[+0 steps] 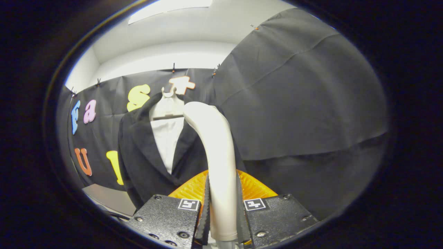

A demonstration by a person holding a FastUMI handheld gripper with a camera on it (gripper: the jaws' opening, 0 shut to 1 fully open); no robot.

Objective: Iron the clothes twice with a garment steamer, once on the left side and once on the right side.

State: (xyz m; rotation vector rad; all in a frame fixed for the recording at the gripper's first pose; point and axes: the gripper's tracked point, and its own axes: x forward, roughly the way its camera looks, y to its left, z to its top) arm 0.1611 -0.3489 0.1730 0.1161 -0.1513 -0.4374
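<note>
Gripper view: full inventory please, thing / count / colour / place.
garment steamer: 1, cream-white handle, clamped between the fingers and rising ahead of them
suit jacket: 1, black, hanging beyond the fingers, partly behind the steamer
shirt front: 1, white, inside the jacket's open lapels
hanger: 1, white, at the jacket's collar
booth cloth: black, behind and beside the jacket
clips: several, small, dark or orange, along the cloth's top edge
gripper: 1, fingers shut on the steamer's handle
</note>
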